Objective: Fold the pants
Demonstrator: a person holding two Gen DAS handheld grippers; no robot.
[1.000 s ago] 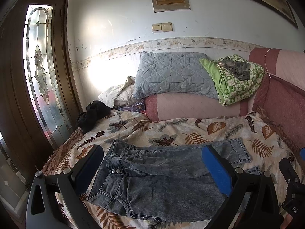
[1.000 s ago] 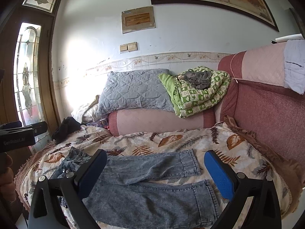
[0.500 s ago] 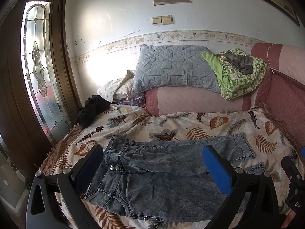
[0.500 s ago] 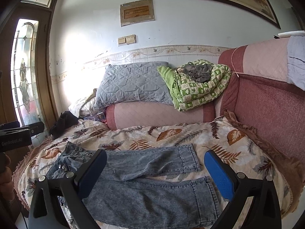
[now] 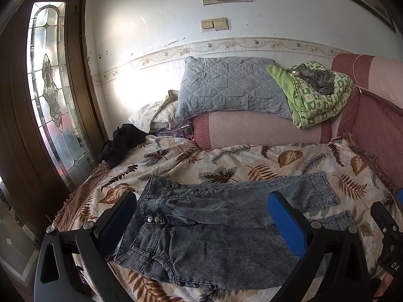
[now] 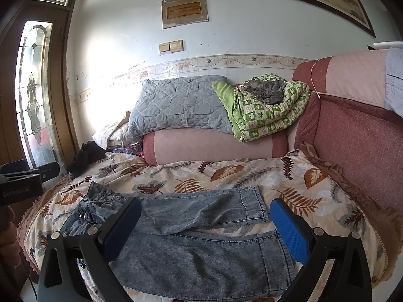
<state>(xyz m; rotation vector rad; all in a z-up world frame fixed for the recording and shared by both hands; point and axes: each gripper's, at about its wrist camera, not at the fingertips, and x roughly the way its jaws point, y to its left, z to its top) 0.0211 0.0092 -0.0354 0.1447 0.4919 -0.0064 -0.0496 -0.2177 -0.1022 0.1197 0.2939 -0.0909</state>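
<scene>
A pair of grey-blue washed denim pants (image 5: 214, 229) lies spread flat on the bed, on a cream bedspread printed with brown and grey leaves (image 5: 264, 161). The waistband with its metal snap buttons lies toward the bed's left edge, and the two legs run toward the right edge, their hems (image 6: 254, 206) ending short of it. The farther leg lies slightly rumpled near the hips; the nearer leg runs along the bed's front edge.

The left tongs (image 5: 201, 224) hover above the waist end of the pants, jaws wide apart with nothing between them. The right tongs (image 6: 205, 226) hover above the leg end, likewise spread wide and empty. At the left border of the right wrist view, the black body of the left device shows, with part of a hand (image 6: 7, 236) below it.

At the far edge of the bed a grey quilted pillow (image 5: 231, 88) leans on a pink bolster (image 5: 264, 128), beside a folded green patterned blanket (image 5: 317, 100). A black garment (image 5: 121, 143) lies at the far left corner, next to a door with a leaded glass panel (image 5: 50, 95).
</scene>
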